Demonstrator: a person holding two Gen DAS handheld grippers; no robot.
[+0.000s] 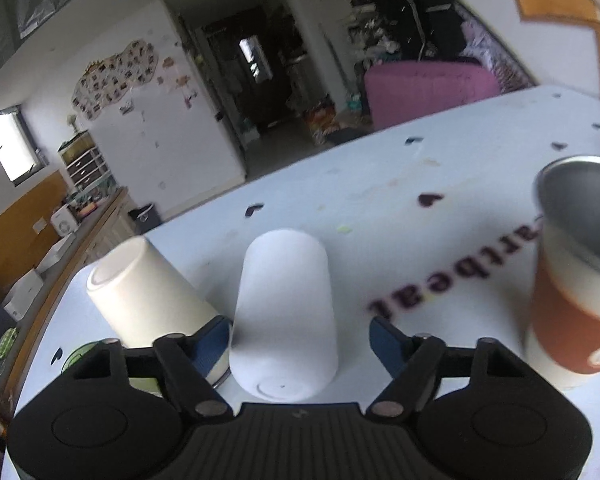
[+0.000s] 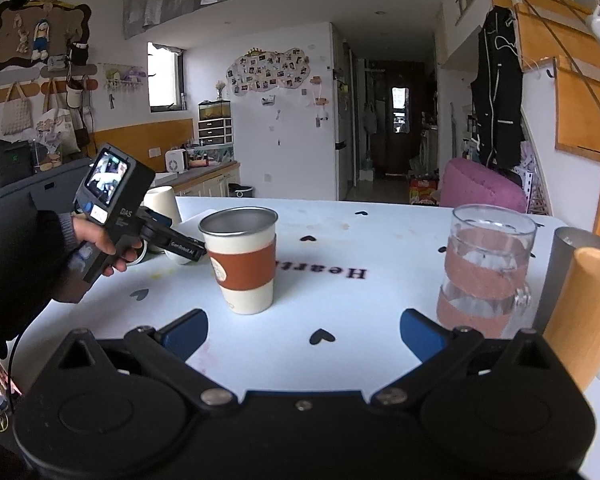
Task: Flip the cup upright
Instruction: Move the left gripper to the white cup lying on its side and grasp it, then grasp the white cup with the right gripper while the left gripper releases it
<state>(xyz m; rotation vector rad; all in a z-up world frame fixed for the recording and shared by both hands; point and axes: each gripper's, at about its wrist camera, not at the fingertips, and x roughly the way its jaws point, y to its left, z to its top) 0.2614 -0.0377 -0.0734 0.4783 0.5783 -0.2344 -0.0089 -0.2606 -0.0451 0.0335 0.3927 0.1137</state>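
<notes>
On the tabletop (image 1: 480, 160) your white cup (image 1: 286, 312) seems still inverted between the left gripper (image 1: 300, 338)'s open, untouching jaws; right gripper (image 2: 304, 332) idles, jaws open

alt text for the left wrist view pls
The left hand-held gripper is open around a white cup lying on its side on a pale table. A cream cup stands upside down at left; an upright steel cup with an orange sleeve is at right.
</notes>
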